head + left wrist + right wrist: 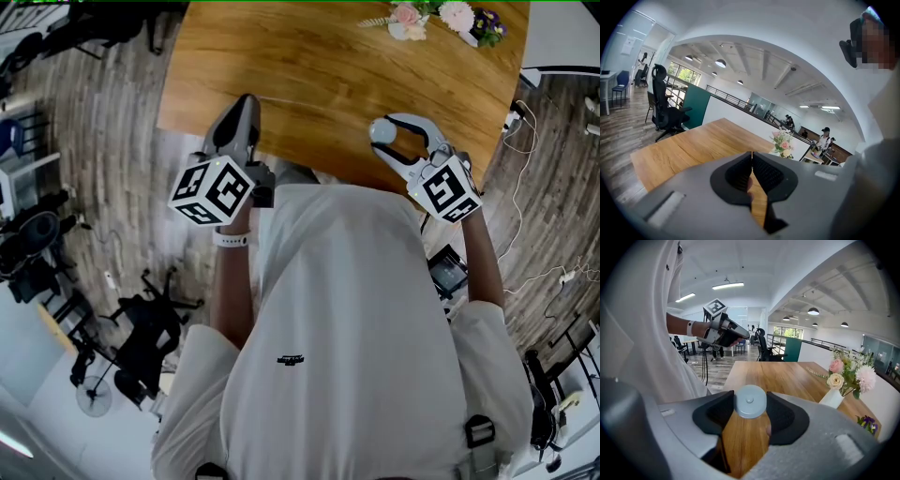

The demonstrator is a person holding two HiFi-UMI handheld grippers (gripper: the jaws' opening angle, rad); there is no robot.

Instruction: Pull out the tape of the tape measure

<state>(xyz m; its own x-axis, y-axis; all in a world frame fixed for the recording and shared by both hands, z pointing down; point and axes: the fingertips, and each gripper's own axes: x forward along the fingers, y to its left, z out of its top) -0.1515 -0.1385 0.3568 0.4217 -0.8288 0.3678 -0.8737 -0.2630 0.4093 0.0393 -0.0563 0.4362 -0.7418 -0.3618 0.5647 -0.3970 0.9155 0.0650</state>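
Observation:
A round pale grey-blue tape measure (382,130) (750,401) sits between the tips of my right gripper (392,133) (750,405), which is shut on it above the near edge of the wooden table (319,66). No tape shows drawn out of it. My left gripper (246,101) (751,158) hangs over the table's near left corner, its pads pressed together with nothing between them. In the right gripper view the left gripper (745,333) hovers at the left, apart from the tape measure.
A white vase of flowers (412,19) (843,376) (783,141) stands at the table's far side. Black office chairs (665,112) and a folded stand (141,337) stand on the floor to the left. Cables (525,141) lie at the right. People stand far off.

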